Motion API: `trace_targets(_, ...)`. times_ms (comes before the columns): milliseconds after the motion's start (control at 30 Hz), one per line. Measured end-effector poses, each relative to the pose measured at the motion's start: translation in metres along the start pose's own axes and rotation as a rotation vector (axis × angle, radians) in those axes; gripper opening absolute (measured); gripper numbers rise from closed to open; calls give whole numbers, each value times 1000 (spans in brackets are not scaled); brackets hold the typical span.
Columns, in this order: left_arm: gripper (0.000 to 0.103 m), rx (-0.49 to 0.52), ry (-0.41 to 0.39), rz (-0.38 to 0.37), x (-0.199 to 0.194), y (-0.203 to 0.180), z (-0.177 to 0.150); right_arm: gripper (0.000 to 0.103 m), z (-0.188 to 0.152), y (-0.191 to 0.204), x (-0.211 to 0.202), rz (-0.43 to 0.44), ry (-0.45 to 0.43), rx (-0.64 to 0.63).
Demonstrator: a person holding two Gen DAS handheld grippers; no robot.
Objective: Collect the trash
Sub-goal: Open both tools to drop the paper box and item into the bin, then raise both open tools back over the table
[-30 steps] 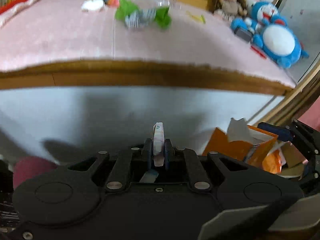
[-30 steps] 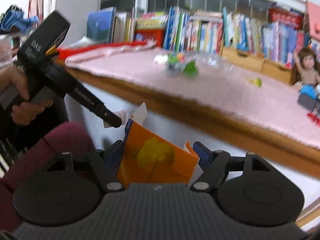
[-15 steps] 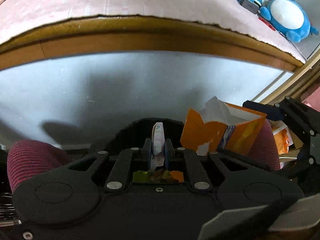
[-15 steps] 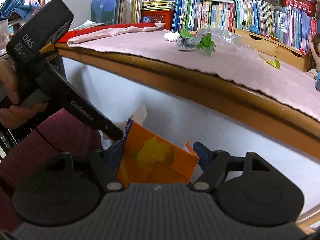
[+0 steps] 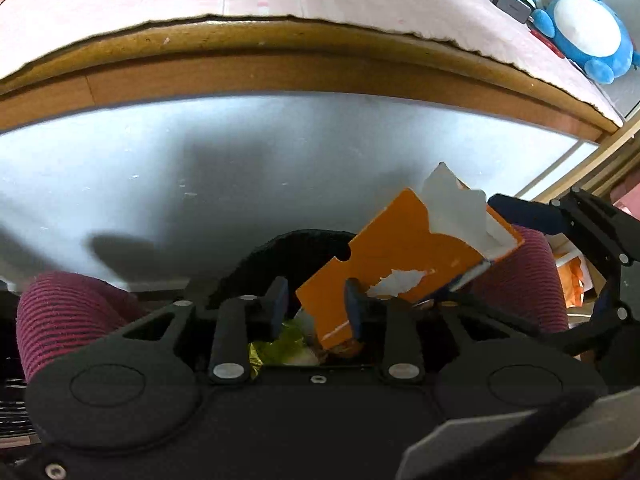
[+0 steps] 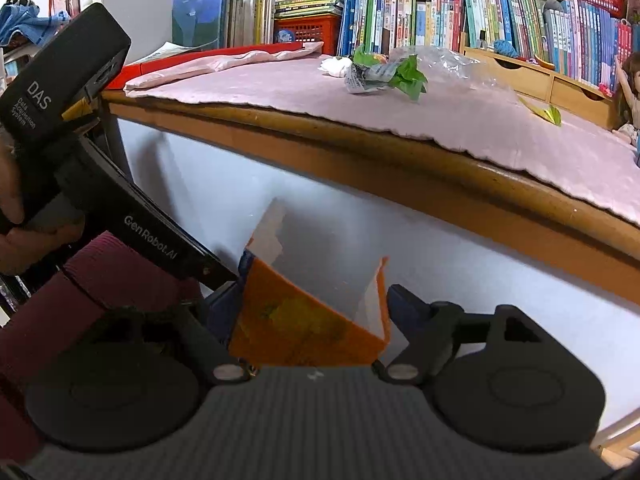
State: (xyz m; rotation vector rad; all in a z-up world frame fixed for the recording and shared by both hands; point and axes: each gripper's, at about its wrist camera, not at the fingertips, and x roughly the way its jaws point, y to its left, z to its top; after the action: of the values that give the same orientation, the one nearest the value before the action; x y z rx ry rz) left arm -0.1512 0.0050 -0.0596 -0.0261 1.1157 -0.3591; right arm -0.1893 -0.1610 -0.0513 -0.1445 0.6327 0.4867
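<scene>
A torn orange carton (image 5: 400, 248) hangs tilted over a black bin (image 5: 288, 252) that stands between the person's knees. My right gripper (image 6: 316, 284) has the orange carton (image 6: 296, 320) between its jaws. Those jaws are opening, and the right fingertip (image 6: 404, 308) stands just off the carton's edge. My left gripper (image 5: 316, 310) points down into the bin. Its jaws are opening too, with nothing pinched. Green and yellow wrappers (image 5: 280, 344) lie in the bin below it. On the desk remain a crumpled green wrapper (image 6: 384, 74), clear plastic (image 6: 452, 64) and a yellow-green scrap (image 6: 548, 112).
The desk's wooden edge (image 5: 320, 76) and white front panel (image 5: 240, 184) rise right behind the bin. Maroon-trousered knees (image 5: 68, 312) flank it. A blue plush toy (image 5: 588, 32) sits at the desk's far right, and books (image 6: 440, 12) line the back. A hand (image 6: 16, 232) holds the left gripper.
The left jaws have opened, and the folded white wrapper they pinched is gone from between them. The right jaws have widened, and the orange carton has tipped down toward the bin.
</scene>
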Motion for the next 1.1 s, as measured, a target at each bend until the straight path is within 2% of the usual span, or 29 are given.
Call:
trace_targets(200, 46, -10, -15, 6, -3, 3, 2, 89, -2, 1, 3, 2, 16, 3)
trace_targets(300, 48, -15, -17, 11, -3, 4, 3, 91, -3, 0, 3, 5, 20, 6)
trace_targets(433, 51, -16, -20, 15, -3, 5, 2, 100, -4, -1, 2, 7, 11, 15)
trace_targets(700, 59, -24, -47, 25, -8, 7, 0, 102, -3, -1, 1, -3, 5, 17)
trace_targets(767, 63, -32, -67, 24, -11, 9, 2, 102, -2, -3, 0, -9, -6, 19)
trace_targets(900, 79, -47, -150, 27, -24, 9, 7, 102, 4, -8, -7, -14, -51, 30)
trace_targets(1100, 84, -58, -262, 42, -41, 12, 22, 101, 24, -23, -13, -57, -120, 64)
